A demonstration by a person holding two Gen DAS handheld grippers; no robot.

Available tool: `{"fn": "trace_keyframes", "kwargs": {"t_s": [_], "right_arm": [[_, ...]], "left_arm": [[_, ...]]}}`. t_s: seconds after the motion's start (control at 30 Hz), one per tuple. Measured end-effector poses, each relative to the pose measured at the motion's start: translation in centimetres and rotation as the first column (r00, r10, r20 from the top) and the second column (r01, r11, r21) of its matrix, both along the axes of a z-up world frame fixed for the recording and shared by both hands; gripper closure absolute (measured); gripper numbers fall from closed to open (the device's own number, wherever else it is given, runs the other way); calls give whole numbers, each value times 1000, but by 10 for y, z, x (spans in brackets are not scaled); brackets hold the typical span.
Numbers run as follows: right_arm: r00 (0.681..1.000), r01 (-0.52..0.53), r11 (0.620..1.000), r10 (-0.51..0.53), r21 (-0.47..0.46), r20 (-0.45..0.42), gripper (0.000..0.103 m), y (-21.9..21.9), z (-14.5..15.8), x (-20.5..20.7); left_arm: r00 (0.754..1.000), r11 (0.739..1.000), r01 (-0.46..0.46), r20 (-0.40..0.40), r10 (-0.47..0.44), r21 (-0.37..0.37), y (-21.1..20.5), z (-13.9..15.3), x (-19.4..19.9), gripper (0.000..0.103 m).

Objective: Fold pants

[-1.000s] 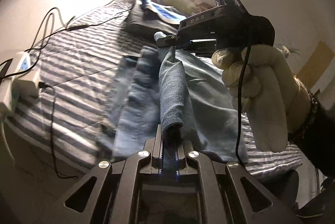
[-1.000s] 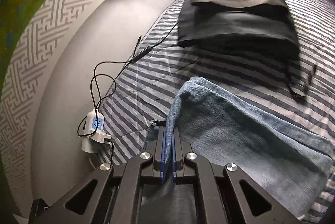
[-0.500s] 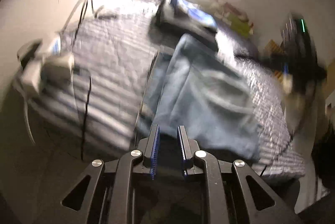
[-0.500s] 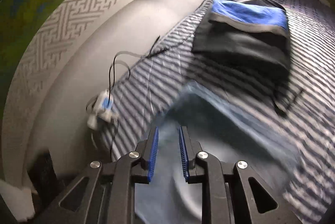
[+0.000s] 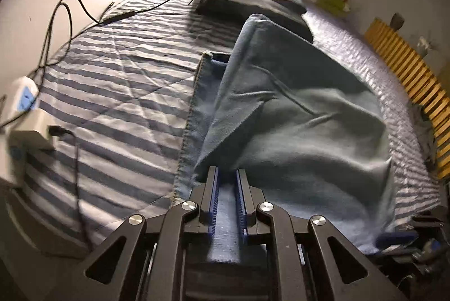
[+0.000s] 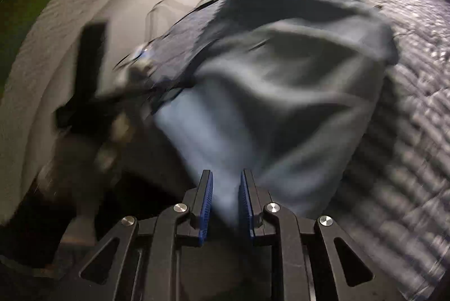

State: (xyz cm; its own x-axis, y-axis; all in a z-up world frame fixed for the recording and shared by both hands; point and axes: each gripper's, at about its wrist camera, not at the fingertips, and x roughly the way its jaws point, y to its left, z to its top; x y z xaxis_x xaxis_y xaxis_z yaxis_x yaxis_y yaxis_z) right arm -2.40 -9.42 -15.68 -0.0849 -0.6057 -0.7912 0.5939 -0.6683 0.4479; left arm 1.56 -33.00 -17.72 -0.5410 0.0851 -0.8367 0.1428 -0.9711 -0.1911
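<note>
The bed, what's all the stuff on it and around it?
Pants: one, blue denim, folded over on the bed's middle.
Bedspread: one, blue and white stripes, under everything.
Dark clothes: one folded pile, black with a blue part, at the far end, past the pants.
Cables: black, count unclear, along the bed's left edge.
Charger: one, white and blue, at the left edge.
Slats: yellow wood, right of the bed.
Left tool: one, black with blue pads, open over the pants.
Right tool: one, same colours, open, blurred.
</note>
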Motion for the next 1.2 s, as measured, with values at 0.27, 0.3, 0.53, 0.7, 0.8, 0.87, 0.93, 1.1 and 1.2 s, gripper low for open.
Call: {"fn": "trace_keyframes", "kwargs": {"t_s": [0.27, 0.3, 0.53, 0.7, 0.8, 0.87, 0.93, 1.1, 1.2], "right_arm": [[985, 109, 994, -109, -7, -131, 84, 88, 25, 14], [979, 132, 991, -129, 6, -156, 84, 99, 25, 10], [943, 222, 975, -221, -27, -249, 66, 138, 38, -31], [949, 242, 970, -234, 10, -209, 56, 137, 31, -64], [953, 275, 959, -280, -63, -118, 56, 143, 26, -87], [946, 310, 944, -318, -111, -59, 57, 147, 22, -107], [936, 350, 925, -352, -148, 12, 58, 149, 16, -125], [924, 380, 896, -356, -228, 140, 61, 138, -1, -156], [916, 389, 882, -337, -267, 218, 61, 127, -9, -171]], "left_arm": [[992, 994, 97, -73, -100, -54, 40, 69, 3, 89], [988, 990, 127, -83, -131, -54, 53, 76, 4, 89], [947, 947, 320, -1, -320, -13, 154, 67, 34, 81], [904, 898, 426, 82, -419, -109, 225, 43, 46, 52], [891, 863, 453, 141, -432, -223, 253, 21, 44, 50], [893, 855, 450, 157, -423, -258, 255, 13, 41, 59], [895, 856, 444, 168, -413, -264, 252, 11, 38, 67], [888, 867, 456, 173, -427, -202, 240, 13, 34, 78], [884, 867, 462, 175, -433, -187, 238, 12, 33, 81]]}}
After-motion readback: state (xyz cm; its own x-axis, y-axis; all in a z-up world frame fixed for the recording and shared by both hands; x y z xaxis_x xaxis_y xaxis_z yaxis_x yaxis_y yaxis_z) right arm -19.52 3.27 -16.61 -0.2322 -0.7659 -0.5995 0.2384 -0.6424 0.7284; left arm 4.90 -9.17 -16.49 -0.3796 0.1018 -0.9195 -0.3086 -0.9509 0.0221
